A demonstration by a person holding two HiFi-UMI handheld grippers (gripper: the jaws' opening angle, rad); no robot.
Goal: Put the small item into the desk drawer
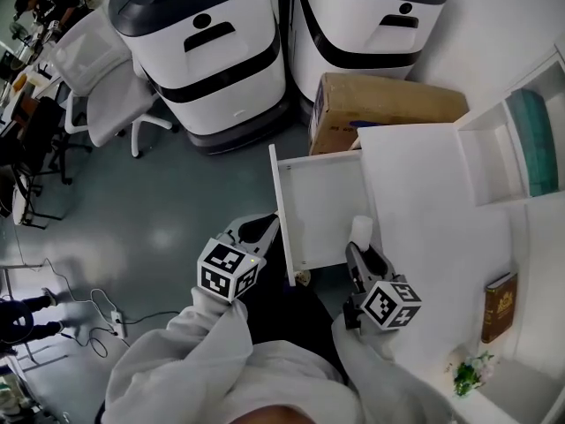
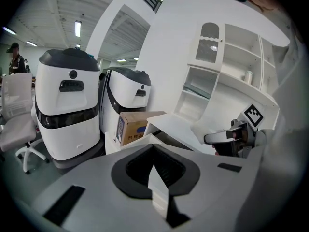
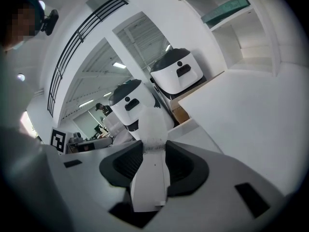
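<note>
My left gripper (image 1: 257, 231) hangs just outside the drawer (image 1: 322, 203) front, jaws clenched on nothing. My right gripper (image 1: 360, 251) has its jaws grasping the small white item (image 1: 361, 230), right over the drawer's inner edge. Risky spot: release here and it could clip that rim, landing on the worktop (image 1: 424, 193) beside the drawer. Cardboard box (image 1: 380, 104) sits beyond the drawer.

Lighting was bright, cool and even, supplied by ceiling strips (image 2: 77, 28). The white worktop (image 1: 441, 210) was nearly overexposed. The floor (image 1: 168, 228) showed soft glare. Both gripper views were fisheye-distorted with dark, vignetted corners. Their near foreground was out of focus.
</note>
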